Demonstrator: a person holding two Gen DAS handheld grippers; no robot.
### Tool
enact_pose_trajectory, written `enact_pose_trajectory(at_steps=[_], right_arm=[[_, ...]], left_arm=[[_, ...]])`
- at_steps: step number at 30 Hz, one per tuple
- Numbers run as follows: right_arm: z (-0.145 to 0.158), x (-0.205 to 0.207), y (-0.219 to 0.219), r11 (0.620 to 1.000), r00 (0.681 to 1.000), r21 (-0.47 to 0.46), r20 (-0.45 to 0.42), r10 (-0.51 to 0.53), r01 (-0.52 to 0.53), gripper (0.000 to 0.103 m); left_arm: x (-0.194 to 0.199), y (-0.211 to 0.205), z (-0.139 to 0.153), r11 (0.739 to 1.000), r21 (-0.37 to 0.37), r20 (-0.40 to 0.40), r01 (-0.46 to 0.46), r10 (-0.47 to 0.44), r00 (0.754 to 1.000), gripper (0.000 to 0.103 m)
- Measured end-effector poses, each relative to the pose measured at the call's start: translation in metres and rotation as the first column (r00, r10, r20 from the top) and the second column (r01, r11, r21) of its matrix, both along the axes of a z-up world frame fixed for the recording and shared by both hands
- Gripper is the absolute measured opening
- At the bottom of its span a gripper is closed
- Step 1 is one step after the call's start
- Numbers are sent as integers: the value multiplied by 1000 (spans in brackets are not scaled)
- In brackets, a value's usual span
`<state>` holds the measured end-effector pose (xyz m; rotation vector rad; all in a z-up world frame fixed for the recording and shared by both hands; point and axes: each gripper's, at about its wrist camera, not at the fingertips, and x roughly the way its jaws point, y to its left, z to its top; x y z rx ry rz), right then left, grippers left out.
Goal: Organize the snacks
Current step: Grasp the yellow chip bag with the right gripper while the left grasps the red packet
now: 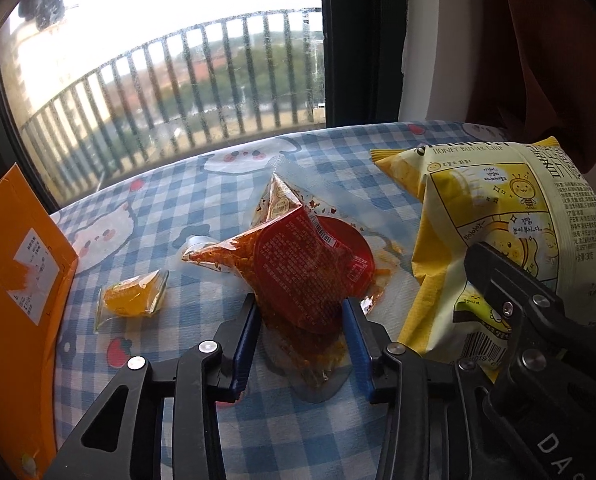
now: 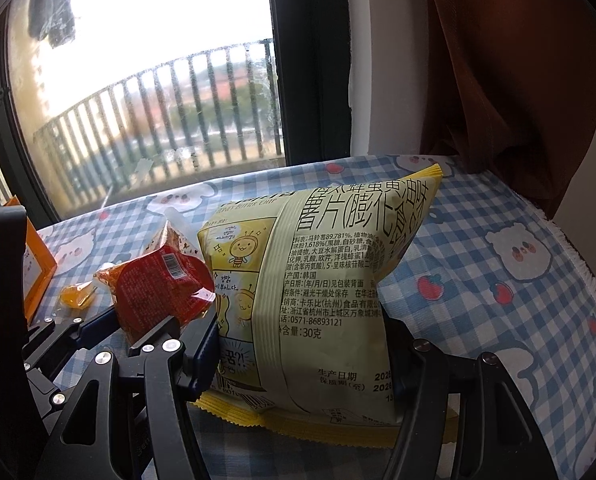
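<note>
Left fingers (image 1: 254, 320) around red snack pouch (image 1: 306, 264) (tablecloth (image 1: 298, 432) beneath)

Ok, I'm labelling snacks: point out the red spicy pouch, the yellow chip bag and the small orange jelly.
red spicy pouch (image 1: 314, 268), left wrist view, red label.
yellow chip bag (image 2: 322, 280), right wrist view, printed back panel.
small orange jelly (image 1: 130, 300), left wrist view, orange centre.

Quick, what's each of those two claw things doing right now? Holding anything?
Left gripper: closed on the red snack pouch.
Right gripper: closed on the yellow chip bag.
</note>
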<state>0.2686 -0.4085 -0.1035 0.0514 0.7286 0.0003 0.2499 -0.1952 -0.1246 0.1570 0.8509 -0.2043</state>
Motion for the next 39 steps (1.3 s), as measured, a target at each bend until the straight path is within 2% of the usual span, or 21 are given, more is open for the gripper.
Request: enact_pose_trajectory(at_steps=[7, 19, 23, 25, 27, 28, 30, 32, 36, 39], right_arm=[[1, -7, 8, 999, 999, -7, -4, 36, -36, 67], [3, -42, 26, 996, 996, -13, -12, 93, -93, 66], [6, -61, 36, 994, 994, -5, -6, 110, -110, 66], [8, -67, 39, 993, 993, -9, -2, 120, -120, 66], [10, -73, 41, 992, 992, -13, 9, 123, -123, 66], [11, -75, 42, 992, 992, -17, 14, 123, -123, 66], [15, -79, 43, 993, 992, -21, 25, 120, -120, 66], [18, -80, 44, 993, 993, -34, 35, 112, -111, 66], [22, -77, 39, 995, 995, -66, 55, 84, -80, 66], [23, -69, 31, 995, 996, -70, 55, 68, -64, 66]], left_arm=[[-17, 4, 6, 999, 3, 3, 36, -36, 999, 31], [-73, 36, 7, 997, 42, -14, 72, -71, 997, 30], [-91, 54, 12, 997, 9, -56, 79, -78, 995, 32], [-97, 62, 17, 998, -3, -54, 64, -65, 996, 41], [-101, 67, 20, 999, 5, -33, 46, -45, 998, 45], [-101, 68, 22, 999, 7, -29, 43, -43, 999, 54], [-100, 66, 24, 999, 2, -28, 33, -33, 999, 65], [-99, 63, 25, 999, -6, -23, 38, -38, 999, 66], [-86, 54, 21, 999, -2, -33, 34, -34, 999, 80], [-72, 51, 16, 999, -30, -65, 18, -20, 998, 86]])
